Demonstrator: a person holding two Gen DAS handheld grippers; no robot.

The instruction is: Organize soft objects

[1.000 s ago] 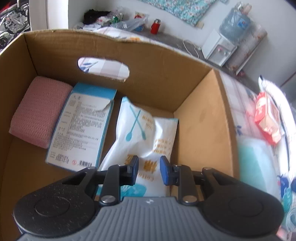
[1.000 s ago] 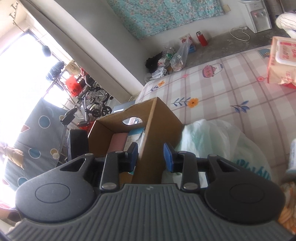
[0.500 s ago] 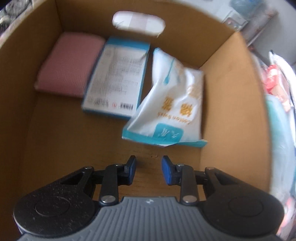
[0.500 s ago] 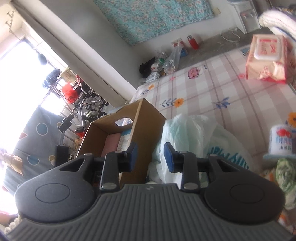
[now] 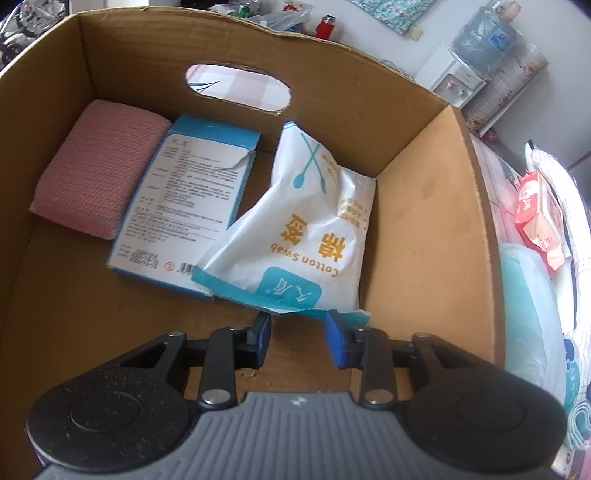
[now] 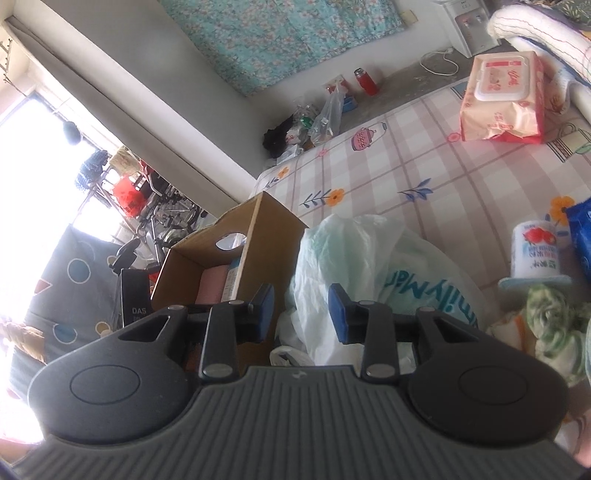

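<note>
In the left wrist view the cardboard box holds a pink folded cloth, a blue and white carton and a white cotton swab bag that leans on the carton. My left gripper hovers inside the box just short of the bag's lower edge. Its jaws are opening with nothing between them. In the right wrist view my right gripper stands partly open and empty above a pale plastic bag, beside the box.
On the checked bedsheet lie a pink wet wipes pack, a tissue roll, a blue packet and a green crumpled cloth. A quilt roll lies at the far right. Floor clutter lines the wall.
The cotton swab bag, earlier between the left fingers, now lies free in the box and the left jaws stand wider. The right gripper has shifted, so more of the bed's right side shows.
</note>
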